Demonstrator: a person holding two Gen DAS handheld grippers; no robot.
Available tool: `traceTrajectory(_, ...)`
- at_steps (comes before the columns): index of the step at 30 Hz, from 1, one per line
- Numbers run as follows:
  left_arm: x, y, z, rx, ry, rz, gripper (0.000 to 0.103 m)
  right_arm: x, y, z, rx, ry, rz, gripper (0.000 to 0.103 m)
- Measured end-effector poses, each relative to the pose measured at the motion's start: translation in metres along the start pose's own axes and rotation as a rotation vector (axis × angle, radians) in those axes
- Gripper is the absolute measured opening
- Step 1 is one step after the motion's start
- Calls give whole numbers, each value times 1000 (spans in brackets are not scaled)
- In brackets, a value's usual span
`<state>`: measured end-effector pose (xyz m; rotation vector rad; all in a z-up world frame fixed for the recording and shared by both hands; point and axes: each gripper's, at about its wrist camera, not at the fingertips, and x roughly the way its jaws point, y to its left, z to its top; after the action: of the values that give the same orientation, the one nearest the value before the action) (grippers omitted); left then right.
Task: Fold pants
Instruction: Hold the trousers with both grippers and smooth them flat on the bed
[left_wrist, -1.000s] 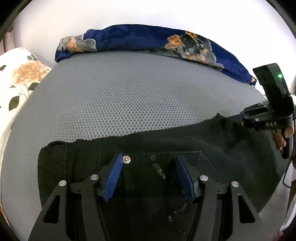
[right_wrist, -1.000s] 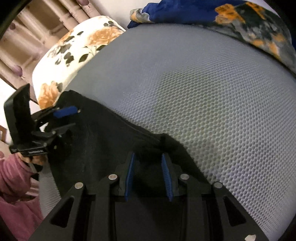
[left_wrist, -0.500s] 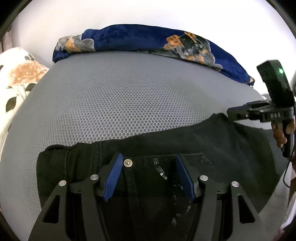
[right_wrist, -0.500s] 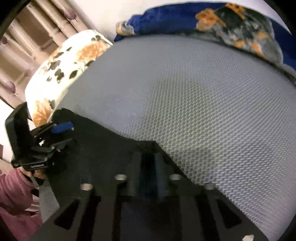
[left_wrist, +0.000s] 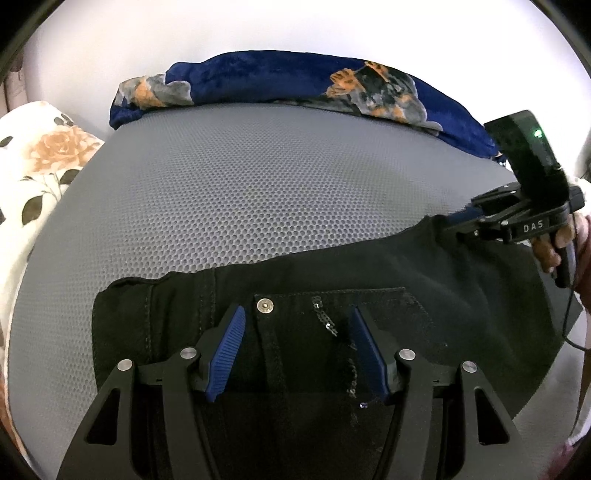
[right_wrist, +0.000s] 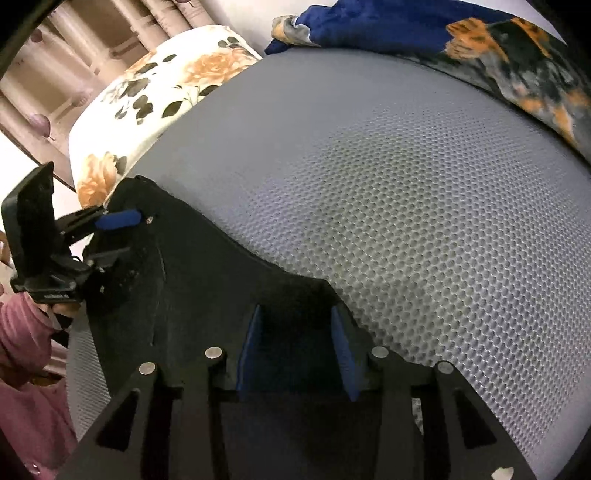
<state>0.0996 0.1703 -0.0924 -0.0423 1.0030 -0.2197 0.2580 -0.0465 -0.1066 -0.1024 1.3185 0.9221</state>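
left tongs (left_wrist: 297, 345) spread over black pants (left_wrist: 369, 273); right tongs (right_wrist: 295, 350) closing, astride hem.

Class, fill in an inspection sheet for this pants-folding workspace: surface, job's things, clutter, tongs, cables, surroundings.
Surface: grey mesh mat, bare beyond the pants.
Job's things: black pants lying flat along the near edge, button up.
Clutter: blue patterned blanket bunched at the far edge.
Tongs: left tongs open over the waistband; right tongs open, jaws just been closing, pants fabric between.
Cables: thin dark cable hanging from the right tongs' handle.
Surroundings: floral pillow, curtain, pink sleeve.
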Motion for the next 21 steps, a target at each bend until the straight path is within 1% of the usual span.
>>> traceTrajectory(1, 1, 0, 0, 1, -1, 1, 60, -2, 3, 0, -12, -11, -10, 13)
traceTrajectory(2, 1, 1, 0, -1, -6, 1, 60, -5, 6, 0, -22, -17, -20, 10)
traceTrajectory(3, 2, 1, -1, -2, -8, 0, 60, -6, 7, -1, -27, -21, -38, 8)
traceTrajectory(4, 3, 2, -1, -4, -11, -2, 60, -7, 8, -1, -26, -45, -69, 7)
traceTrajectory(6, 6, 4, 0, -4, -17, -2, 60, -3, 5, 0, -16, -50, -108, 7)
traceTrajectory(9, 8, 3, 2, -2, -17, 6, 60, 5, -3, 1, 33, -66, -126, 6)
traceTrajectory(10, 9, 2, 3, -3, -13, 10, 60, 6, -3, 2, 46, -70, -127, 7)
traceTrajectory(12, 9, 0, 7, -6, 3, 22, 61, 6, -1, 3, 52, -71, -130, 13)
traceTrajectory(13, 7, -2, 9, -7, 14, 30, 61, 1, 2, 5, 61, -76, -154, 25)
traceTrajectory(14, 4, -5, 12, -8, 16, 29, 61, -5, 1, 3, 75, -88, -159, 34)
traceTrajectory(16, -5, -13, 16, -3, -13, 1, 61, -31, 1, -5, 127, -178, -160, 33)
traceTrajectory(17, -12, -22, 19, 12, -43, -16, 61, -47, 0, -13, 161, -225, -157, 33)
traceTrajectory(19, -16, -39, 23, 52, -71, -38, 61, -74, -1, -31, 211, -290, -178, 33)
traceTrajectory(21, -14, -62, 31, 92, -85, -96, 61, -89, -3, -51, 245, -318, -220, 35)
